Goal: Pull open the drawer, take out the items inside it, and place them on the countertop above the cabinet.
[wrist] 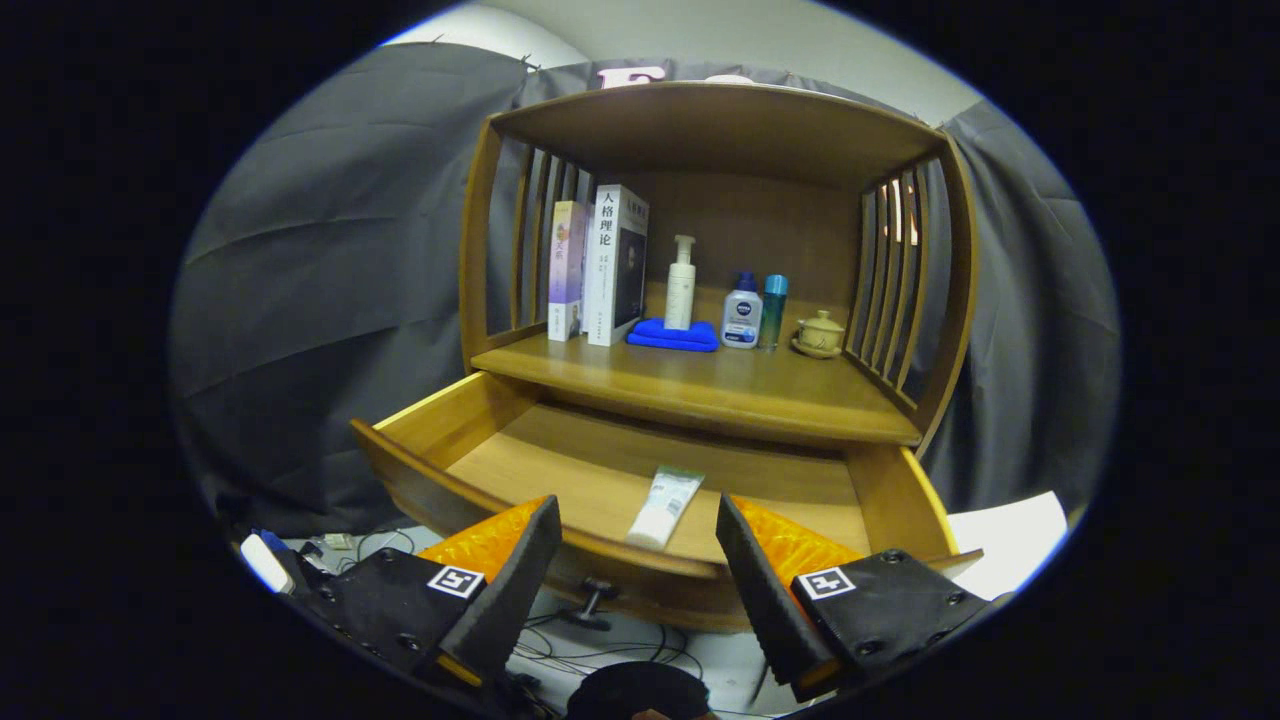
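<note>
The wooden drawer (430, 420) stands pulled out below the cabinet's countertop (700, 385). A white tube with a green end (665, 506) lies flat on the drawer's floor, close to the front wall. My gripper (638, 525) hovers open above the drawer's front edge, and the tube shows in the gap between its two fingers, a little below them. Nothing is held. The drawer's small dark knob (592, 600) sticks out of the front panel beneath the fingers.
On the countertop stand two books (600, 265), a white pump bottle (681, 285) on a folded blue cloth (674, 335), a small blue-capped bottle (742, 312), a teal bottle (773, 310) and a lidded cup (820, 333). Slatted sides wall the shelf. Cables lie on the floor below.
</note>
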The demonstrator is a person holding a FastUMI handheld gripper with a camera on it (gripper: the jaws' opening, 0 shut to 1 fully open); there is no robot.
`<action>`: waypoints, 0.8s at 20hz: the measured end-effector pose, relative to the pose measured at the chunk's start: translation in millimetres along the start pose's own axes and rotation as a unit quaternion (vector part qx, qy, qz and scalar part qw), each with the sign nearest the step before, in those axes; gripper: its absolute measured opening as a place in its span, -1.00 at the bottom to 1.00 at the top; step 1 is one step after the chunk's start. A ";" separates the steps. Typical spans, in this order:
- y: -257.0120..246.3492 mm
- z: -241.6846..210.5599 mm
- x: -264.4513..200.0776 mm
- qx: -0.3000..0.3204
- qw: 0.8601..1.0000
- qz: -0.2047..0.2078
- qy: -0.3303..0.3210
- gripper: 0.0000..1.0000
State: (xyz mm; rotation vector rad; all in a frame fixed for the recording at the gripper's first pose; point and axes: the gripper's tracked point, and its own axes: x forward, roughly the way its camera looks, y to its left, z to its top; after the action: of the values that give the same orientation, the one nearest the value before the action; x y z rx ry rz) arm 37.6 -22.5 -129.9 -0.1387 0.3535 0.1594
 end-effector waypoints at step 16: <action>-5.8 -29.9 126.8 0.004 0.954 0.056 0.294 0.96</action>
State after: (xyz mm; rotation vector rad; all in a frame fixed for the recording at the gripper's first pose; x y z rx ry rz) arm 146.1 -16.5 -202.0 -0.1560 0.9586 0.2276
